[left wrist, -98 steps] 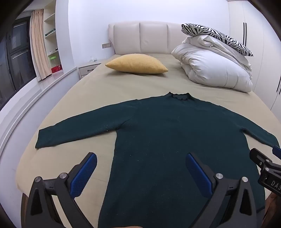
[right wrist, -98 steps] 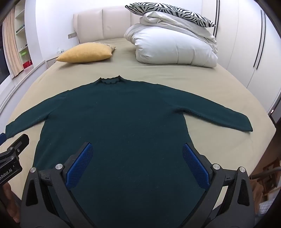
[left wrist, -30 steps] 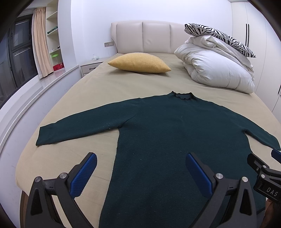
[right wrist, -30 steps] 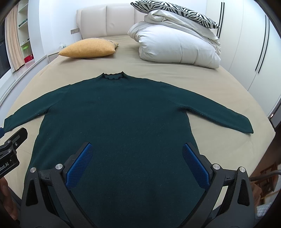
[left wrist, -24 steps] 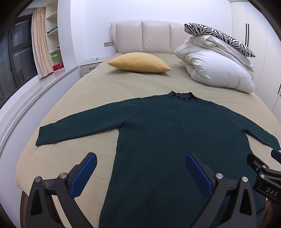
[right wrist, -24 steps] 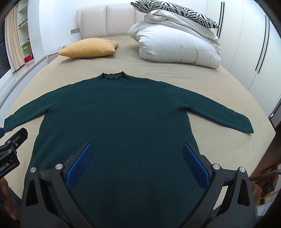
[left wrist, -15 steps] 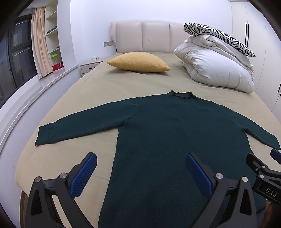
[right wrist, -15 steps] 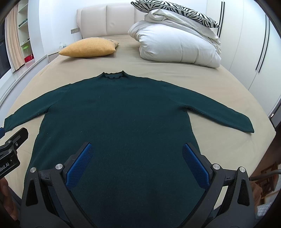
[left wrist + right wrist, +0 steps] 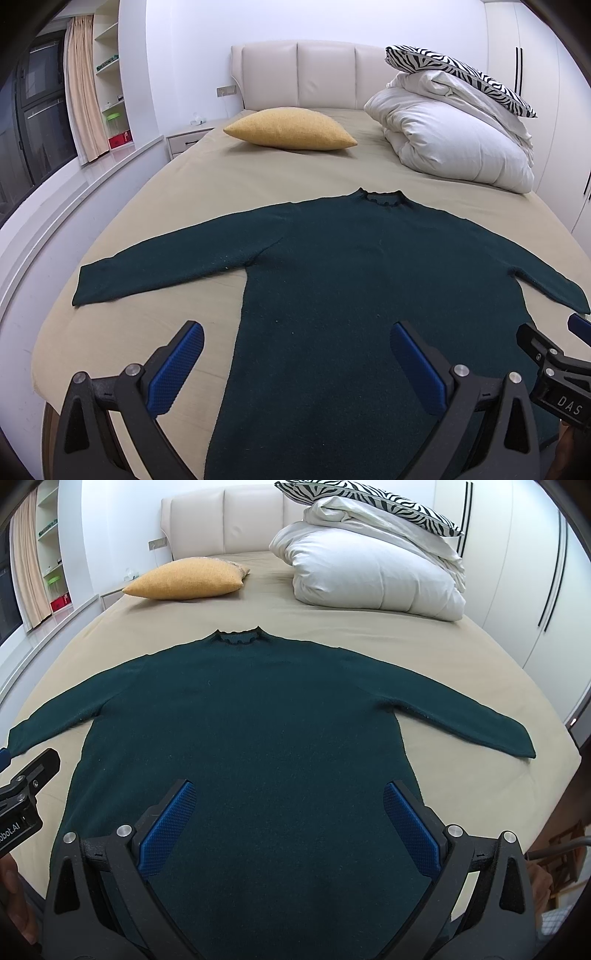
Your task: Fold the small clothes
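Note:
A dark green long-sleeved sweater lies flat on the beige bed, both sleeves spread out, collar pointing to the headboard. It also shows in the right wrist view. My left gripper is open and empty, held above the sweater's lower left side. My right gripper is open and empty above the sweater's lower middle. The right gripper's body shows at the right edge of the left wrist view; the left gripper's body shows at the left edge of the right wrist view.
A yellow pillow lies near the headboard. A folded white duvet with a zebra pillow on top sits at the back right. A window ledge runs along the bed's left; wardrobe doors stand on the right.
Almost nothing has changed. Both grippers stay open above the sweater's lower part, with only a slight drift of the views.

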Available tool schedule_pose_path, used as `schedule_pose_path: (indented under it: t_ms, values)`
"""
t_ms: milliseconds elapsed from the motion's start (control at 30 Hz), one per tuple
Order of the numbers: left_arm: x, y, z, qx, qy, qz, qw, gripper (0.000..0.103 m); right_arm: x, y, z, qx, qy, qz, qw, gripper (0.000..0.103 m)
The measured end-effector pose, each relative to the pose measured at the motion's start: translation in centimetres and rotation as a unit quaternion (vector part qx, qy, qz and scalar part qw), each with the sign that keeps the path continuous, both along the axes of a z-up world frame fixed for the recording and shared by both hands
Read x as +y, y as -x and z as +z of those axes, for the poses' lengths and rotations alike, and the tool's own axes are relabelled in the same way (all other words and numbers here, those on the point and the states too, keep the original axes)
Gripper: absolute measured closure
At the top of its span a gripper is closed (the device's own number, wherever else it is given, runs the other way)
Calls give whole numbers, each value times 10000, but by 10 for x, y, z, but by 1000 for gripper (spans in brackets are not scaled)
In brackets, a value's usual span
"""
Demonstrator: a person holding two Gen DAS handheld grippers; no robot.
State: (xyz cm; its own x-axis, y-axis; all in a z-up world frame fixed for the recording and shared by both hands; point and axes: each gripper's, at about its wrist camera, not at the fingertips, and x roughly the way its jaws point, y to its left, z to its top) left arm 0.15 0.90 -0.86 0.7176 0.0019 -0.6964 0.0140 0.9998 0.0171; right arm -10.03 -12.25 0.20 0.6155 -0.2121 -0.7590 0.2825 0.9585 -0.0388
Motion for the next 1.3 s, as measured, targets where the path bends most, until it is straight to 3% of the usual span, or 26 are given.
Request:
schedule_pose_path:
  t_ms: [267, 433, 533, 700, 833, 933, 1000, 1100, 1167, 1233, 1300]
  values:
    - [-5, -4, -6, 94, 11, 0, 10000, 0, -6, -2, -4, 36, -38, -13, 10000, 0]
    - [-11, -12, -13, 349, 324, -195, 9987, 0, -22, -8, -9, 53, -127, -42, 9999, 0]
    - [-19, -20, -23, 502, 354, -296, 9977, 0, -57, -10, -13, -12, -405, -175, 9990, 0]
    - [-44, -33, -42, 712, 85, -561, 9958, 0, -175, -5, -27, -188, -996, -997, 9898, 0]
    - [-53, -50, -52, 844, 259, -683, 9938, 0, -297, 13, -53, -302, -1277, -2047, 9700, 1]
    - [-60, -62, -57, 791, 332, -683, 9940, 0, -391, 39, -81, -385, -1703, -2969, 9388, 16]
    - [-67, -66, -55, 550, 215, -685, 9959, 0, -439, 53, -100, -449, -2079, -3395, 9163, 17]
    - [-77, -79, -61, 811, 122, -742, 9939, 0, -491, 68, -128, -535, -2639, -3719, 8884, 27]
    - [-76, -86, -65, 918, 188, -587, 9939, 0, -511, 72, -137, -868, -2896, -3759, 8760, 29]
    - [-75, -91, -67, 935, 153, -469, 9944, 0, -525, 71, -140, -1124, -2982, -3746, 8707, 33]
    - [-76, -96, -71, 945, 163, -468, 9943, 0, -537, 67, -143, -1266, -2993, -3688, 8709, 50]
